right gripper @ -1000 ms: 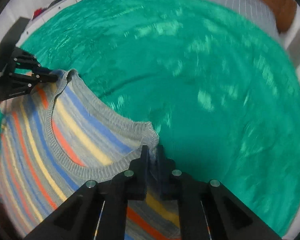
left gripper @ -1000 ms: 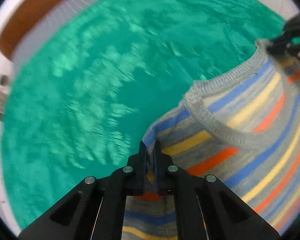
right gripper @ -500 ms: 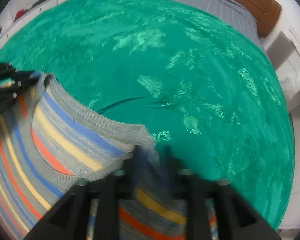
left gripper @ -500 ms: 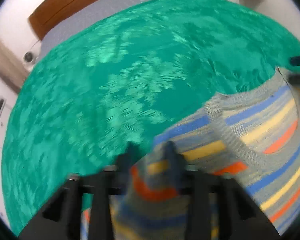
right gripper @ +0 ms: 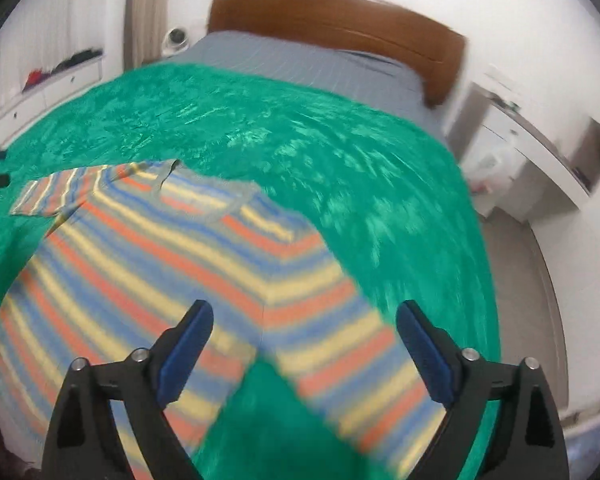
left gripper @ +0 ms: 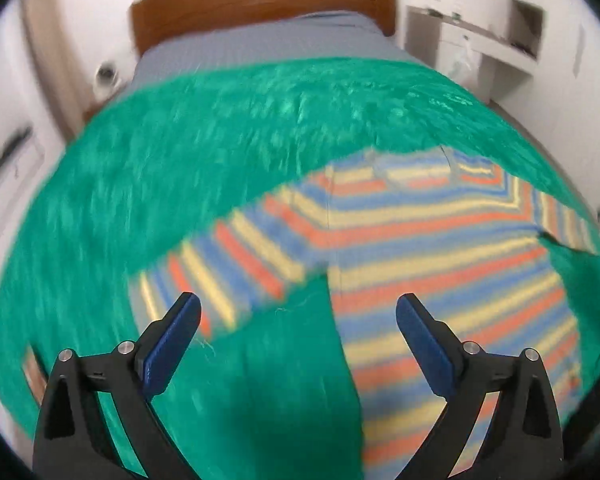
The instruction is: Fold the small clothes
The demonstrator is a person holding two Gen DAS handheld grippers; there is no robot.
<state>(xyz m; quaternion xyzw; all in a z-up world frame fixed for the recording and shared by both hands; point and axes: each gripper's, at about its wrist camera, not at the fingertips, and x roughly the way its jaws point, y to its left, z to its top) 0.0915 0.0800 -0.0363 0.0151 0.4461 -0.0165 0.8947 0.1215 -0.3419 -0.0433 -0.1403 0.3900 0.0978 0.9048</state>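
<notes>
Both jaws are now spread wide and empty: left gripper [left gripper: 298, 318] and right gripper [right gripper: 304, 324] have released the shoulders pinched a second ago. Striped sweater [left gripper: 440, 264] is laid flat on the green blanket [left gripper: 160, 168], sleeves outspread, ready for folding.

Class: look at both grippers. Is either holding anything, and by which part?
Nothing is held. The left gripper and right gripper are open above the striped sweater, spread on the green blanket.

sweater [left gripper: 440, 248]: orange/yellow/blue stripes, grey-looking collar | blanket [left gripper: 180, 160]: green
</notes>
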